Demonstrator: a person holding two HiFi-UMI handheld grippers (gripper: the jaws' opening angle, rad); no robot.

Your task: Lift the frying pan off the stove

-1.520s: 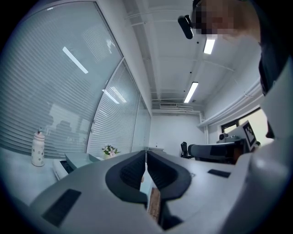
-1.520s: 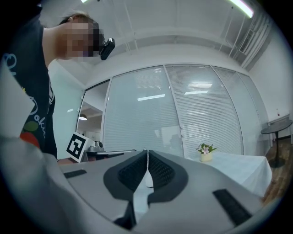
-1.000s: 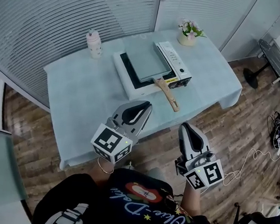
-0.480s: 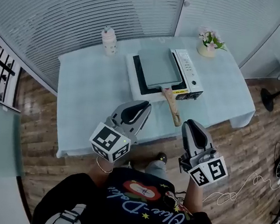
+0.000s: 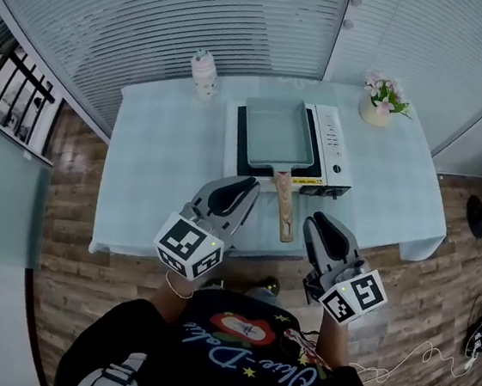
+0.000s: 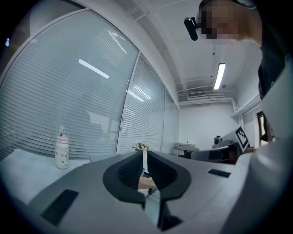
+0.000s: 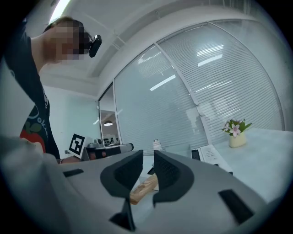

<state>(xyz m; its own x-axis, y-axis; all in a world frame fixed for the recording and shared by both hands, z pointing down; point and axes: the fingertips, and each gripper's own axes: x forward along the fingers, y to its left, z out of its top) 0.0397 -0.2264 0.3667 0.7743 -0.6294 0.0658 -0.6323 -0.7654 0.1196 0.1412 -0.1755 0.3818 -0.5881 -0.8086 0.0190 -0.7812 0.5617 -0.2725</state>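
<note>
The frying pan [image 5: 275, 133] sits square on the stove [image 5: 329, 155] in the middle of the surface [image 5: 158, 161]. Its wooden handle [image 5: 284, 206] sticks out over the stove's front edge, straight toward me. My right gripper [image 5: 317, 221] hangs on the near side of the surface, just right of the handle's end. Its fingers are opening, a narrow gap so far with nothing between them. In the right gripper view the handle [image 7: 145, 186] lies beyond that gap, not inside it. My left gripper [image 5: 248, 183] hovers just left of the handle with its fingers pressed together on nothing.

I judge the step in hand to be the reach for the handle. To do it well I would spread the right fingers wider than the handle, come in along its line and straddle it partway up rather than at the tip, so the pan's weight levers less. Then I would squeeze on its two side faces and lift straight up and level, clear of the stove's rim. The risk is the pan dipping forward if I grip too near the end.
</note>
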